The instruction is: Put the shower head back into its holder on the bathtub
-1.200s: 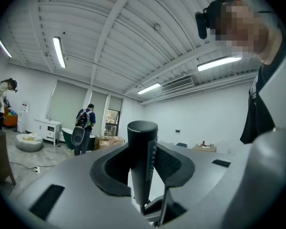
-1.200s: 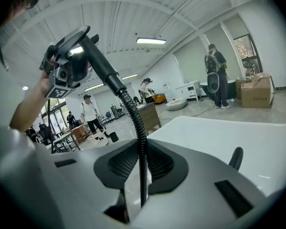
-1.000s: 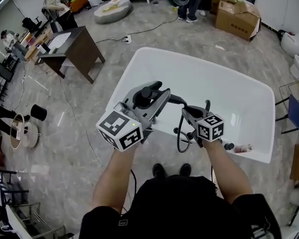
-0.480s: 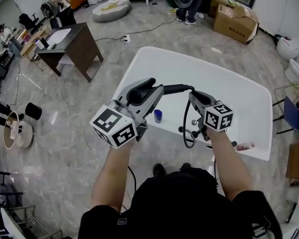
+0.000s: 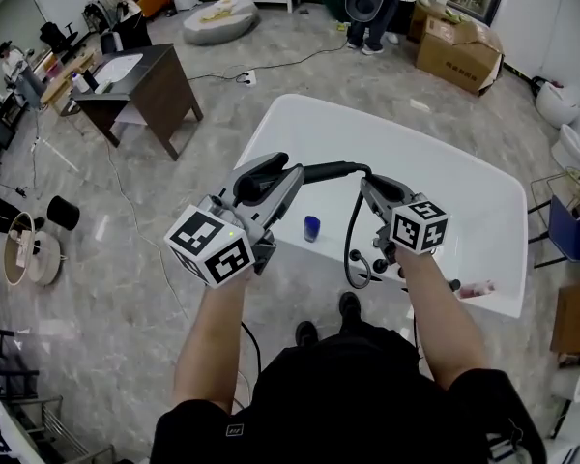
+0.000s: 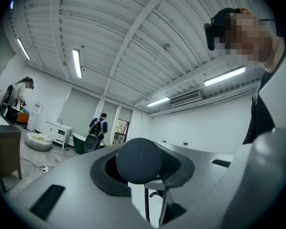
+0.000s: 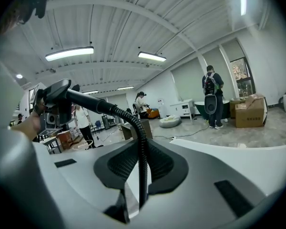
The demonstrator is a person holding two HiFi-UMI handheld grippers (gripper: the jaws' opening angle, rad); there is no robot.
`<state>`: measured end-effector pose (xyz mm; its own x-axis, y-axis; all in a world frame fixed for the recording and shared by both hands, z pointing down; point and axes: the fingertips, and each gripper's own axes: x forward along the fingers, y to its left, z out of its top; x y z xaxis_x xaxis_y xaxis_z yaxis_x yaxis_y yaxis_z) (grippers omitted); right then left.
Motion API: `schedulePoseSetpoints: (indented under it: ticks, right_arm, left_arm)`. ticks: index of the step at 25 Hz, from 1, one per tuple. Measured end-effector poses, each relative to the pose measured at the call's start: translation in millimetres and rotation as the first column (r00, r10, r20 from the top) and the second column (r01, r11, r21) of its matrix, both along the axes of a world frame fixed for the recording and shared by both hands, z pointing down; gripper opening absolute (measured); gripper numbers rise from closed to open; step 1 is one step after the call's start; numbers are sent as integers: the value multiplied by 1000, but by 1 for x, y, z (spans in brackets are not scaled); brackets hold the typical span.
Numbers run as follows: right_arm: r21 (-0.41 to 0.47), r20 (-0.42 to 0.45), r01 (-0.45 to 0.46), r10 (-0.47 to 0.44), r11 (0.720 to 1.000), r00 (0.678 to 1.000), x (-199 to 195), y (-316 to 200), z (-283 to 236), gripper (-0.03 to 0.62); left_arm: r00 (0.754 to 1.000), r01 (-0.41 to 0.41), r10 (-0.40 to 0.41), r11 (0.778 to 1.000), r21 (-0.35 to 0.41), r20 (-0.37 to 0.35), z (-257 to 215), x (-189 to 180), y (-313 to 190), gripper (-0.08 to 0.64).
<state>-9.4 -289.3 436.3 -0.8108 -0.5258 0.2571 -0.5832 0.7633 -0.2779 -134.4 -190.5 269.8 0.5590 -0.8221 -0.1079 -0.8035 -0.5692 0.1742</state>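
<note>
My left gripper is shut on the black shower head, whose round end sits between its jaws in the left gripper view. The handle runs right, level, above the white bathtub. My right gripper is shut on the black ribbed hose just behind the handle. From there the hose hangs in a loop down to dark fittings on the tub's near rim. In the right gripper view the shower head shows up on the left. I cannot make out the holder.
A small blue cup stands inside the tub near its left wall. A dark desk is on the floor to the left, cardboard boxes at the back right. A person stands beyond the tub's far end.
Both grippers have lifted the shower head and hose higher over the tub, and the left one has drifted left. The handle now lies more level, and the blue cup has come into view.
</note>
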Motion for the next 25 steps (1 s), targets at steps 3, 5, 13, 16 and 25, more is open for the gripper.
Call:
schedulePoseSetpoints:
  ticks: [3,5,13,16,25]
  right_arm:
    - [8,3,15,-15,1000,1000,-5,-10,-3,67]
    - [11,4,22,-22,1000,1000,-8,-19,-4,67]
    - [-7,-7,44,-45,999,999,-9,-49,-1,67]
    - [-11,-11,43,-43,999,999,-6,-59,1,67]
    - [-25,-21,26,-27,999,999,6,-79,8,67]
  left_arm:
    - [1000,16,-16,1000,-2,13,2,-2,-2,133]
    - [999,26,-26,1000,-6,26,6,-4,-6,133]
    - [998,52,-50,998,-41,46,19,-1,-28,133]
    - [997,51,-48,997,-49,53,23,4,-35,133]
    - [998,37,-33,997,-73,57,36,14,-55,133]
